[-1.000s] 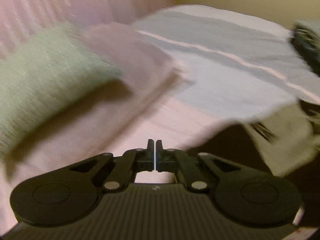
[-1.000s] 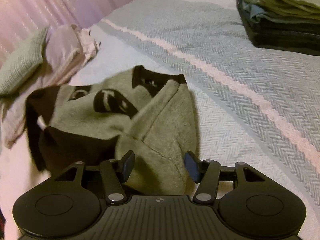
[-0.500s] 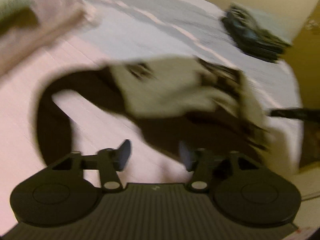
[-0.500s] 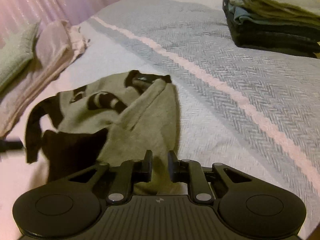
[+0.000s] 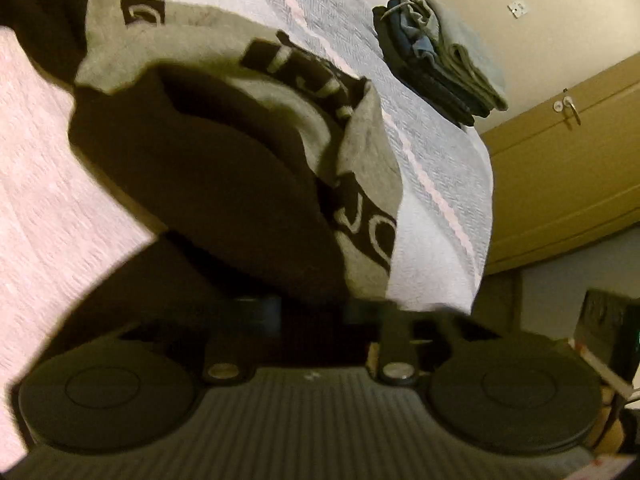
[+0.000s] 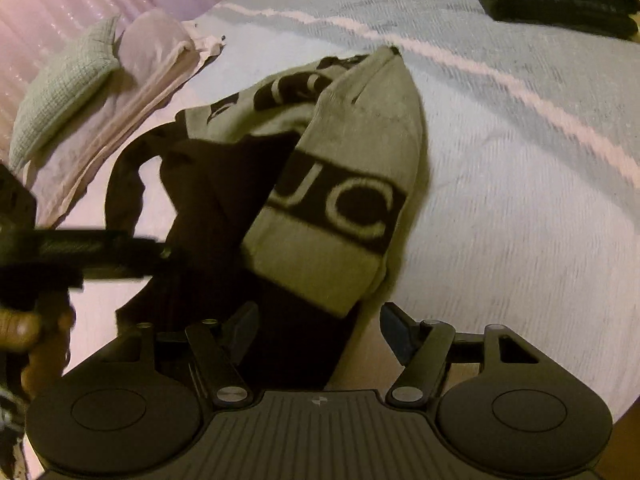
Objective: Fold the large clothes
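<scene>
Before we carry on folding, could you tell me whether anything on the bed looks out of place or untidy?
Only the grey and black garment: it lies crumpled near the bed's edge, one black sleeve looping off to the side. The stack at the far corner is neatly folded, and the pillows look undisturbed.

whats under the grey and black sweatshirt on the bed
The sweatshirt lies crumpled on the grey herringbone bedspread, spilling onto the pink sheet at its dark side. Whatever lies directly beneath its folds is covered, so nothing else can be confirmed there.
</scene>
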`<state>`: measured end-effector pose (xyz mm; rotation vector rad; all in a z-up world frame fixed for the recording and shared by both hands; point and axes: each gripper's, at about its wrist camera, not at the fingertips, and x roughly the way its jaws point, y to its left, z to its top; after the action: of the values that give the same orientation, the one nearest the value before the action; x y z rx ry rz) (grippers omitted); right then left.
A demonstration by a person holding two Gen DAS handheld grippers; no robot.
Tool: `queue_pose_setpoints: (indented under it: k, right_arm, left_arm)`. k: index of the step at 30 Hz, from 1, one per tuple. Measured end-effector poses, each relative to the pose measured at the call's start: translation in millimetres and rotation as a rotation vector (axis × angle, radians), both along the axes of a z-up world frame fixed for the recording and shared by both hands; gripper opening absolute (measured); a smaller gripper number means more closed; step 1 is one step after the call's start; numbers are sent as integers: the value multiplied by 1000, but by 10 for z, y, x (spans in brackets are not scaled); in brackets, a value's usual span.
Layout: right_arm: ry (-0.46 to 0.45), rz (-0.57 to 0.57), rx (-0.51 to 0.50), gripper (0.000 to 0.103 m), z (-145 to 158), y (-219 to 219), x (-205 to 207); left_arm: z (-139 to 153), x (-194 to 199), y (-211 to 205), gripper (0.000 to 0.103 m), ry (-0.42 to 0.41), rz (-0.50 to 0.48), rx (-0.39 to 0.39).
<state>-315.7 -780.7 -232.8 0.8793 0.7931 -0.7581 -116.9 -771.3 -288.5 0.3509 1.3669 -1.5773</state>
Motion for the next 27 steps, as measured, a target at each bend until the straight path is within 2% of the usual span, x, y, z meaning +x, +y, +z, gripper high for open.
queue_pose_setpoints:
  k: [4, 7, 11, 13, 15, 16, 17, 18, 20, 22, 24, 27]
  right_arm:
    - [-24, 54, -9, 64, 44, 162, 185]
    - [-35, 87, -26, 64, 19, 250, 459]
    - [23, 88, -22, 64, -199, 308, 858]
    - [95, 60, -25, 64, -340, 290, 987]
    - [108, 41, 1, 64, -454, 231, 996]
    - [105, 45, 3, 58, -469, 196, 953]
    - [93, 44, 12, 41, -461, 170, 897]
    - [70, 50, 28, 31, -435, 145, 826]
    - [42, 62, 46, 4, -326, 126, 661]
    - [55, 71, 17, 2, -168, 134, 520]
    - [59, 60, -3, 1, 9, 120, 336]
    - [64, 52, -44, 1, 253, 80, 79]
  left_arm:
    - [352, 498, 86, 10, -170, -2, -61]
    - [566, 1080, 164, 10, -304, 39, -62]
    - [653, 1701, 174, 4, -473, 120, -20]
    - [636, 1933, 202, 3, -482, 161, -4]
    - [623, 2032, 274, 3, -497, 181, 2]
    - [622, 2020, 321, 3, -506, 178, 2]
    - [631, 2015, 388, 3, -504, 173, -4]
    - [625, 1989, 447, 4, -491, 163, -8]
    - [592, 1910, 567, 9, -483, 137, -3]
    - [484, 1760, 632, 30, -498, 73, 13]
    - [388, 1578, 739, 39, -545, 0, 21]
    - [235, 1428, 822, 45, -545, -51, 43]
